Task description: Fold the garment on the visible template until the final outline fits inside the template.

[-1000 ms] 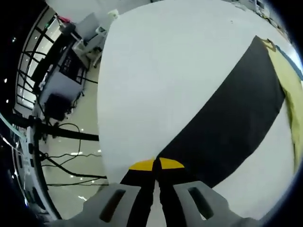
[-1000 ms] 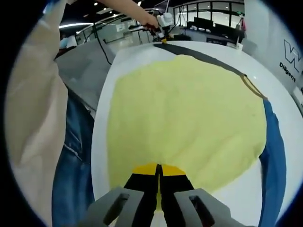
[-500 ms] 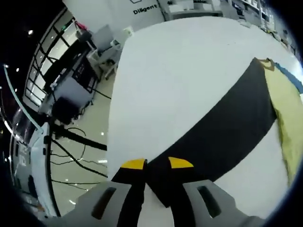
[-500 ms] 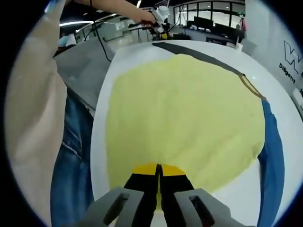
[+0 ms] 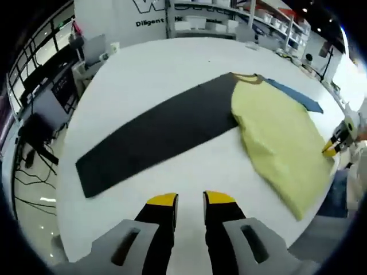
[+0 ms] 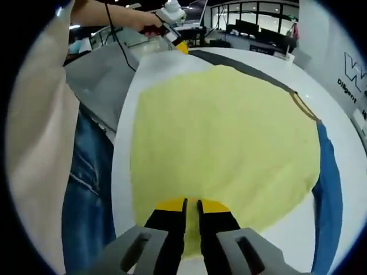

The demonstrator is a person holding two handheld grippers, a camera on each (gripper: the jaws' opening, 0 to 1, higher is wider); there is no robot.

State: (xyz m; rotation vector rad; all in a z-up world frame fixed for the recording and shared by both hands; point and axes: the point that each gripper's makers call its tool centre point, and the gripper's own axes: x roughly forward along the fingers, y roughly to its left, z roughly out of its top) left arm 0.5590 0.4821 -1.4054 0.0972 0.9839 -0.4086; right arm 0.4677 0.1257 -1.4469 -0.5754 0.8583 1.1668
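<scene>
The garment lies flat on the round white table [image 5: 143, 74]. Its yellow body [image 5: 281, 132] is on the right, a long black sleeve-like strip [image 5: 155, 134] stretches left from the collar [image 5: 249, 77], and a blue strip [image 5: 292, 96] lies behind. My left gripper [image 5: 190, 200] hovers open above bare table, short of the black strip's end. In the right gripper view the yellow body [image 6: 229, 137] spreads out with the blue strip [image 6: 330, 189] along its right side. My right gripper [image 6: 191, 205] sits at the yellow hem, jaws narrowly parted. The left gripper [image 6: 179, 46] shows at the far end.
The person holding the grippers stands at the table edge, in a beige top [image 6: 40, 143] and blue jeans [image 6: 86, 195]. Desks, cables and equipment [image 5: 40, 120] stand on the floor beyond the table's left edge. Shelves [image 5: 229, 23] line the back wall.
My left gripper let go of the black strip's end, opened and pulled back and up, so its view shifted. My right gripper's jaws went from shut to slightly parted.
</scene>
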